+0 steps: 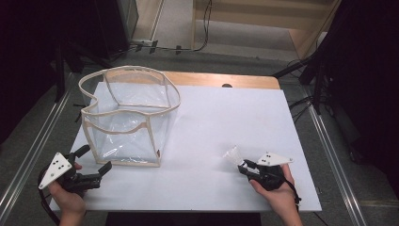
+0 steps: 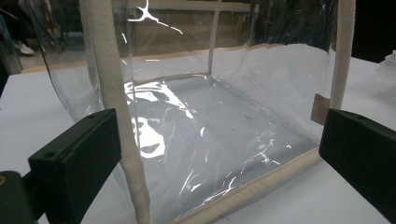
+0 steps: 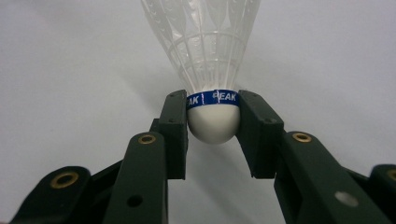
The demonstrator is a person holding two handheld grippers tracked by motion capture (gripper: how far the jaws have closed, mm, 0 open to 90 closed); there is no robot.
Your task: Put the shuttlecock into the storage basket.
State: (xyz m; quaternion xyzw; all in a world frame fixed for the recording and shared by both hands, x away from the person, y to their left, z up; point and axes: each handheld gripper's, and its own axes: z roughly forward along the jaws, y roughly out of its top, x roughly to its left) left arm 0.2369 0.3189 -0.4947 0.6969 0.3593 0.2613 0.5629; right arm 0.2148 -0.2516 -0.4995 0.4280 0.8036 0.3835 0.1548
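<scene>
A white shuttlecock (image 1: 234, 155) with a blue band lies near the front right of the white table. My right gripper (image 1: 243, 165) is shut on the shuttlecock's (image 3: 213, 119) round cork head, the skirt pointing away from the jaws. A clear plastic bag (image 1: 127, 115) with beige fabric trim stands upright and open at the left of the table. My left gripper (image 1: 96, 159) is open just in front of the bag's near left corner, its jaws wide apart on either side of the bag's (image 2: 210, 140) front face, touching nothing.
The white table top (image 1: 226, 117) has free room in its middle and at its right. A wooden edge (image 1: 221, 80) shows along the back. Dark stands and cables lie on the floor beyond the table's sides.
</scene>
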